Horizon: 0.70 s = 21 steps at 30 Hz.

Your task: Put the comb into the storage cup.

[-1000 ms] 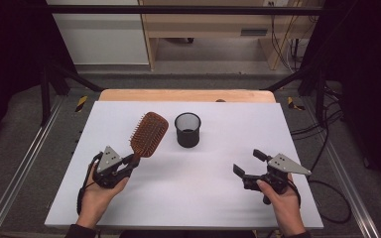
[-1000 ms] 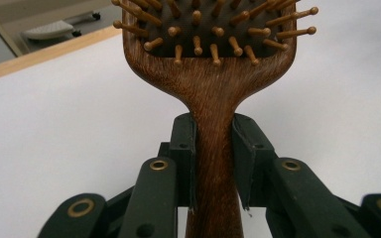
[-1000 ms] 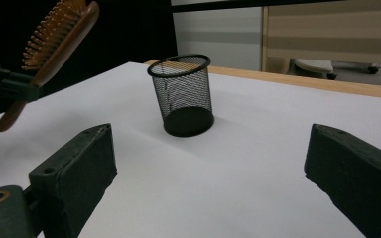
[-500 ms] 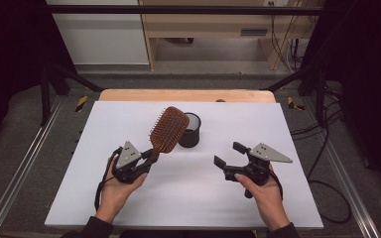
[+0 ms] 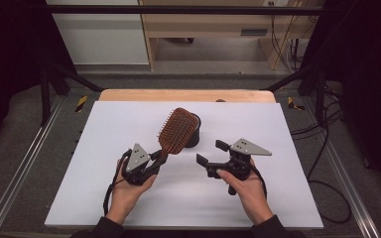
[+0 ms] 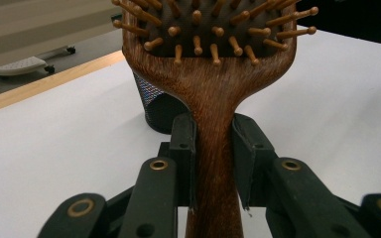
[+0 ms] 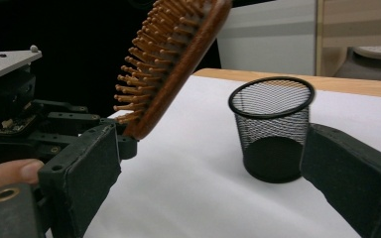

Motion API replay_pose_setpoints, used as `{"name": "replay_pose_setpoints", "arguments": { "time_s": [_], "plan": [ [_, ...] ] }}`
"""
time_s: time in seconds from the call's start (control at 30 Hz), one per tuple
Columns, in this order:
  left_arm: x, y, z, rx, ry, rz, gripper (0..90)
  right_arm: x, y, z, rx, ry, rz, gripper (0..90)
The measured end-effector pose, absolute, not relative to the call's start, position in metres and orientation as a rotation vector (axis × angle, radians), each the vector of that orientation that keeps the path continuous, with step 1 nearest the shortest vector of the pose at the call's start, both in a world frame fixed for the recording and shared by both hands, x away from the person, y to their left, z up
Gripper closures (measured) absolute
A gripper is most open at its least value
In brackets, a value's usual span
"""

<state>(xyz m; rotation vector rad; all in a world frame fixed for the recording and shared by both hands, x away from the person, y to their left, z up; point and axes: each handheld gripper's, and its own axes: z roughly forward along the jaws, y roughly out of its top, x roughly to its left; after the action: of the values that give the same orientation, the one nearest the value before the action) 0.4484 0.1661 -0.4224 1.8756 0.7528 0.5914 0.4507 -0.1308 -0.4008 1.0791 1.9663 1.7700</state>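
The left gripper [image 5: 159,157] is clenched on the handle of a wooden hairbrush [image 5: 178,131], holding it lifted and tilted, its head just in front of the black mesh cup [image 5: 195,134] on the white bench [image 5: 104,129]. The right gripper [image 5: 212,152], near the cup, has its jaws spread, grasping nothing.

Hairbrush [image 5: 179,131] left-front of mesh cup [image 5: 194,133] — both on table [image 5: 287,173].
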Motion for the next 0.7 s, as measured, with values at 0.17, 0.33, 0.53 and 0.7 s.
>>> {"name": "replay_pose_setpoints", "arguments": {
  "time_s": [0.17,0.33,0.53,0.7],
  "plan": [
    [0.446,0.168,-0.422,1.858,0.754,0.593,72.8,0.459,-0.117,-0.399,1.083,1.975,1.81,8.9],
    [0.444,0.166,-0.422,1.855,0.748,0.599,72.8,0.466,-0.104,-0.393,1.082,1.987,1.846,9.6],
    [0.441,0.162,-0.422,1.866,0.724,0.615,72.8,0.473,-0.095,-0.389,1.092,1.997,1.866,11.4],
    [0.438,0.158,-0.422,1.871,0.707,0.619,72.8,0.479,-0.091,-0.382,1.098,1.996,1.895,13.1]
  ]
}}
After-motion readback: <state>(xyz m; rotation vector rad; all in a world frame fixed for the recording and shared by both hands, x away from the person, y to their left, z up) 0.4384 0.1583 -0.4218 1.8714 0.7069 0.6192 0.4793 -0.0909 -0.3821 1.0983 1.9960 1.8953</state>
